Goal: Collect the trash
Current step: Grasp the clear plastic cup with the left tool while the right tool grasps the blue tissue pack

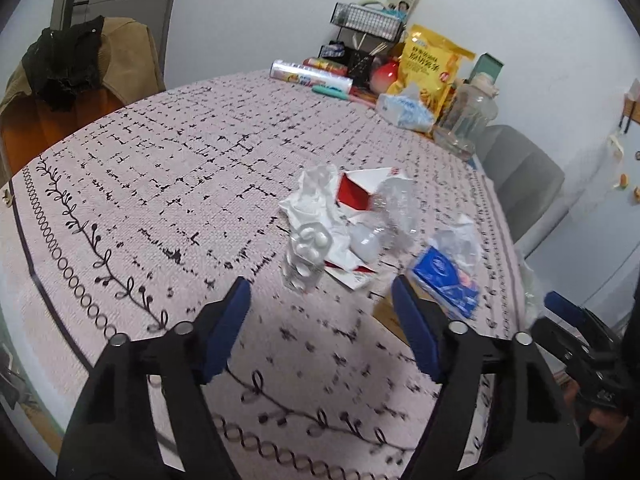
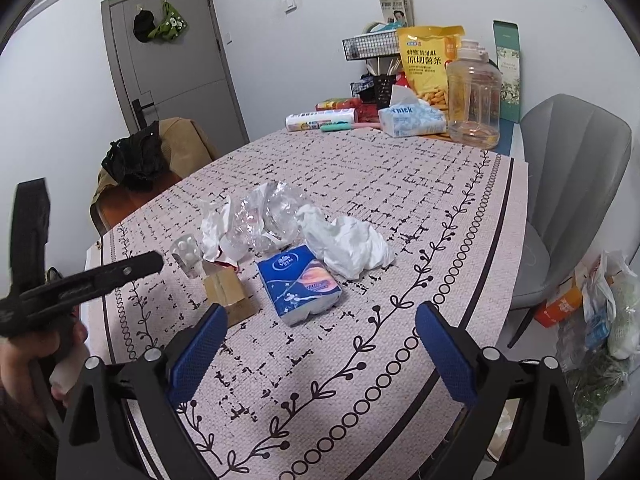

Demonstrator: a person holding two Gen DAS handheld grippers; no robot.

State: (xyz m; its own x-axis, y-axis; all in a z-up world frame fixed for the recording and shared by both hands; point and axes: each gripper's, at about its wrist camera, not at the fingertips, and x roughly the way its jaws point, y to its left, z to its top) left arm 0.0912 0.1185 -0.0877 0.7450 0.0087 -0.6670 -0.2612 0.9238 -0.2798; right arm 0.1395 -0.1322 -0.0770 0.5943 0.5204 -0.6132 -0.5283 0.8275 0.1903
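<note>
A heap of trash lies on the patterned tablecloth [image 1: 160, 168]: a clear blister pack with white pills [image 1: 306, 254], crumpled white paper [image 1: 312, 200], a red and white carton [image 1: 362, 190], crumpled clear plastic [image 1: 394, 208] and a blue tissue pack [image 1: 446, 280]. My left gripper [image 1: 320, 308] is open and empty, just short of the blister pack. In the right wrist view the blue tissue pack [image 2: 300, 284] lies ahead of my open, empty right gripper [image 2: 318, 332]. A white crumpled tissue [image 2: 348, 246], the clear plastic [image 2: 268, 216], the blister pack [image 2: 187, 254] and a small cardboard piece [image 2: 226, 290] lie beyond.
At the table's far end stand a yellow snack bag [image 2: 426, 64], a clear jug [image 2: 474, 96], a tissue box [image 2: 412, 118], a wire rack [image 2: 370, 46] and a roll [image 2: 320, 119]. A grey chair [image 2: 568, 184] stands right, a chair with clothes [image 2: 148, 160] left. Bags [image 2: 600, 312] lie on the floor.
</note>
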